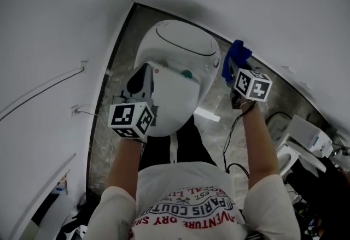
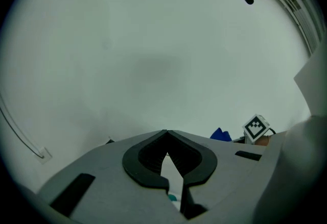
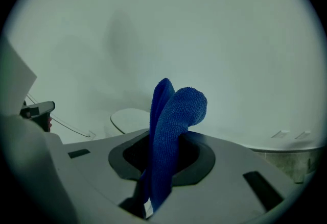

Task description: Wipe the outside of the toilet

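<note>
left gripper [image 2: 166,137]: jaws closed, the pad tips meeting, nothing between them. in the head view it hangs over the left flank of the toilet [image 1: 180,64], just above the white shell (contact cannot be confirmed). through the slit behind the closed tips, a strip of the toilet's white surface and a small teal button [image 1: 187,74] show.

right gripper [image 1: 234,68]: jaws clamped on a blue cloth [image 3: 176,110]. the cloth stands up out of the jaws in a folded loop, its free end curling over to the right. this gripper sits just beside the toilet's right side, toward the rear, with the cloth at or very near the shell; touching or not cannot be told.

toilet: white, rounded, top surface closed over, so nothing inside it can be seen.

edges and room: a white wall [image 1: 54,15] curves round behind and to the left of the toilet, meeting the floor along a dark line close to the toilet's rear. a grey marbled floor [image 1: 219,129] lies open to the toilet's right and front. a thin cable [image 1: 44,88] runs along the wall well left of the toilet. white equipment [image 1: 306,135] stands on the floor well to the toilet's right.
</note>
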### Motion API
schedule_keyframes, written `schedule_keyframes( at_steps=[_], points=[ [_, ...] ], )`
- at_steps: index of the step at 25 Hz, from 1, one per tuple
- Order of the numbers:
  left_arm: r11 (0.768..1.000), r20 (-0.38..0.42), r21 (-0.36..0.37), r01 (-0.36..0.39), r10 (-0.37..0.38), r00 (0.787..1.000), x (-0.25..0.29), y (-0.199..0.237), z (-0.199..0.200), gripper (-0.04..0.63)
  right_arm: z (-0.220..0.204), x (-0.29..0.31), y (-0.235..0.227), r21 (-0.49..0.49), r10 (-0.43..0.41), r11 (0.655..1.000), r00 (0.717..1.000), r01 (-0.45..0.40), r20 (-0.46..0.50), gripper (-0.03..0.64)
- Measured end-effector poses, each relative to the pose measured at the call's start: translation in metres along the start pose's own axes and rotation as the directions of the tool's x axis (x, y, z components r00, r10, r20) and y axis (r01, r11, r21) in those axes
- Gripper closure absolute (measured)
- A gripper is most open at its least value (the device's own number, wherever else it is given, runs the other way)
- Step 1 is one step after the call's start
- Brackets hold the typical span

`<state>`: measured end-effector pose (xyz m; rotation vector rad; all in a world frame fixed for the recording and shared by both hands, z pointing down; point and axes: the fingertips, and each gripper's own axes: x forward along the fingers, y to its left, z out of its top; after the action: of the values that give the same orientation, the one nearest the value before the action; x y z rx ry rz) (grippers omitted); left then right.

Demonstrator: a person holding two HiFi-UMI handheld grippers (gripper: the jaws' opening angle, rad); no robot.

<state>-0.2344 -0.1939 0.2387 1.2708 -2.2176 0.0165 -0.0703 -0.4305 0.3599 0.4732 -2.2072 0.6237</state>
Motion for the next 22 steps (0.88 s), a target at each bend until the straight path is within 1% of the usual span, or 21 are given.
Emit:
schedule_keyframes(
  at_steps=[2, 5, 9, 11, 14, 16, 19, 22],
  points=[
    [0.999, 0.006, -0.030, -0.015, 0.015, 1.000, 0.017, 0.003, -0.004, 0.589, -0.006, 0.022, -0.010, 0.008, 0.005, 1.000, 0.999, -0.005, -0.032, 0.540],
    [0.998, 0.001, -0.049, -0.029, 0.029, 1.000, 0.039, 0.010, -0.016, 0.589, -0.019, 0.055, -0.019, 0.035, 0.020, 0.999, 0.995, -0.017, -0.095, 0.540],
    [0.997, -0.027, -0.071, -0.039, 0.037, 0.999, 0.061, 0.023, -0.039, 0.589, -0.031, 0.084, -0.026, 0.020, 0.009, 1.000, 0.983, -0.006, -0.182, 0.540],
    [0.995, -0.043, -0.082, -0.049, 0.046, 0.998, 0.066, 0.033, -0.050, 0.589, -0.032, 0.092, -0.024, 0.019, 0.013, 1.000, 0.979, -0.009, -0.203, 0.540],
    [0.994, -0.060, -0.095, -0.061, 0.055, 0.997, 0.067, 0.046, -0.063, 0.589, -0.029, 0.101, -0.010, 0.029, 0.039, 0.999, 0.976, -0.033, -0.212, 0.540],
    [0.993, -0.063, -0.099, -0.060, 0.053, 0.997, 0.066, 0.052, -0.069, 0.589, -0.024, 0.102, -0.002, -0.003, 0.012, 1.000, 0.977, -0.013, -0.214, 0.540],
    [0.995, -0.065, -0.080, -0.053, 0.048, 0.997, 0.062, 0.060, -0.073, 0.589, -0.015, 0.101, 0.012, -0.087, -0.038, 0.996, 0.978, 0.020, -0.204, 0.540],
    [0.997, -0.065, -0.054, -0.051, 0.047, 0.997, 0.056, 0.076, -0.074, 0.589, -0.002, 0.107, 0.040, -0.141, -0.028, 0.990, 0.982, 0.001, -0.186, 0.540]
  ],
)
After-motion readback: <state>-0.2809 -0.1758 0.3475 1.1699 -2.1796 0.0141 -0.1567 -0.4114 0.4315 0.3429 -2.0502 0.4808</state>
